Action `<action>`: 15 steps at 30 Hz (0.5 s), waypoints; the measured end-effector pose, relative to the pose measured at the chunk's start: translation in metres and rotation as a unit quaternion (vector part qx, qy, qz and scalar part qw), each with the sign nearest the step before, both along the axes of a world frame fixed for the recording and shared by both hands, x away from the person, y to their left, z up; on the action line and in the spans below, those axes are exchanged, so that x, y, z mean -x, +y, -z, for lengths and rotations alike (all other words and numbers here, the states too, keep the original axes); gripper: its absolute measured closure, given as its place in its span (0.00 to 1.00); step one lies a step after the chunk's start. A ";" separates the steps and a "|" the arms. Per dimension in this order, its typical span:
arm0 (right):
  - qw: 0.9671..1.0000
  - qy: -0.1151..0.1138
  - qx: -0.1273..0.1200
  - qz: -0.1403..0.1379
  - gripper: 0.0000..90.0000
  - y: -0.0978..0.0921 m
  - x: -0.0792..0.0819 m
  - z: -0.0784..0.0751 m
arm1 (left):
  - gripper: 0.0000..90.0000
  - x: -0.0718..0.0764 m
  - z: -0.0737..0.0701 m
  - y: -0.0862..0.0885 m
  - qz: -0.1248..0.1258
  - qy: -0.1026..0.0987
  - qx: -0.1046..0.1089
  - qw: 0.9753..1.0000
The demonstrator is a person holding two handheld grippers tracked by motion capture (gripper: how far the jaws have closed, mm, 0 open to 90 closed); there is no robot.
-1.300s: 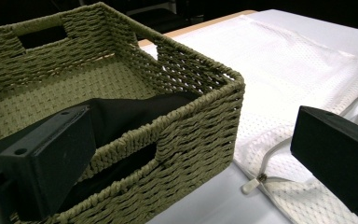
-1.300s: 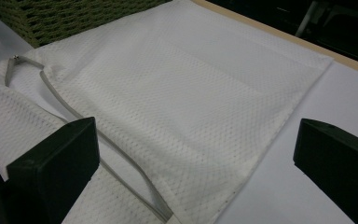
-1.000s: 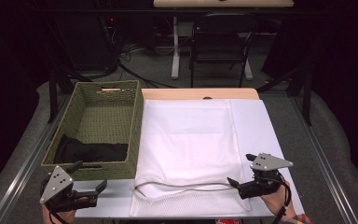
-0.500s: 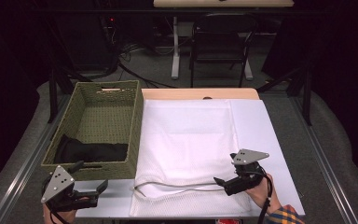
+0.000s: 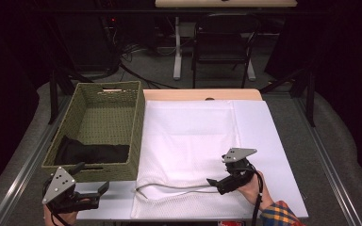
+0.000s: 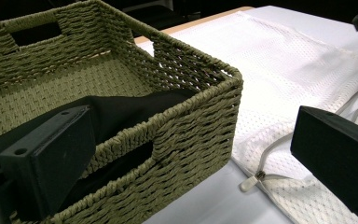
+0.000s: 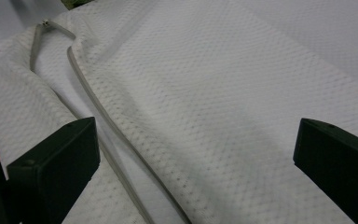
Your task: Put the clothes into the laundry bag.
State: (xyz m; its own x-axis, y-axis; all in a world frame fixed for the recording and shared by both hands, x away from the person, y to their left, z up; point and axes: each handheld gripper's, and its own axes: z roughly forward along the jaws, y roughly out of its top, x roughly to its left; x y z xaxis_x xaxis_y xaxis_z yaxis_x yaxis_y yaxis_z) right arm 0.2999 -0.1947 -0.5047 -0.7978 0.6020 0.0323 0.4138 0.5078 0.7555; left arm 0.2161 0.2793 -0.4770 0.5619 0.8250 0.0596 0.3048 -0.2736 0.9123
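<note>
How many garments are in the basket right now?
1 that I can see: a black garment lying at the near end of the woven basket, by the left gripper. More may be folded under it.

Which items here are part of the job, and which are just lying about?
In the job: white mesh laundry bag, its zipper, right gripper open above it.
Lying about: woven basket, black cloth, left gripper, chair.
</note>
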 end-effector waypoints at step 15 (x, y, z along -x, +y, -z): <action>0.997 0.039 0.064 -0.032 0.11 0.035 -0.021 0.030 | 0.00 0.000 0.000 -0.002 0.012 -0.001 -0.013 1.000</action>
